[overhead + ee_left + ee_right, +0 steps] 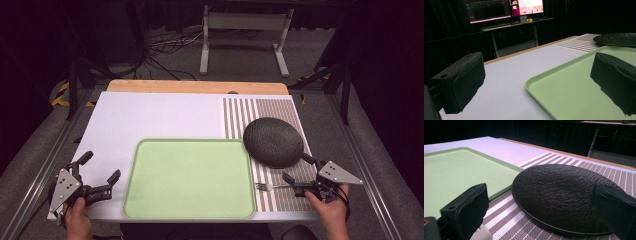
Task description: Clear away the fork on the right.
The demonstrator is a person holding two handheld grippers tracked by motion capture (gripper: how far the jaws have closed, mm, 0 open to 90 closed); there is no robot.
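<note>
Small silver metal fork [264,187] lies on the brown-and-white striped placemat [280,110], in the gap between the pale green rectangular plastic tray [190,178] and the right gripper [300,169]. Long axis runs left-right across the table; tines point left toward the tray's right edge, handle runs right under the gripper's near jaw. A bit of it shows bottom-left in the right gripper view [482,233]. Whether the jaw touches it: cannot tell.

Right gripper jaws spread wide, nothing between them, flanking the near rim of the round black textured plate [273,142], which sits on the placemat just right of the tray. Right hand [331,210] holds it.

Left gripper [99,167] near the tray's left edge over the white tabletop [150,115], jaws wide apart, empty; left hand [77,222] behind it.
</note>
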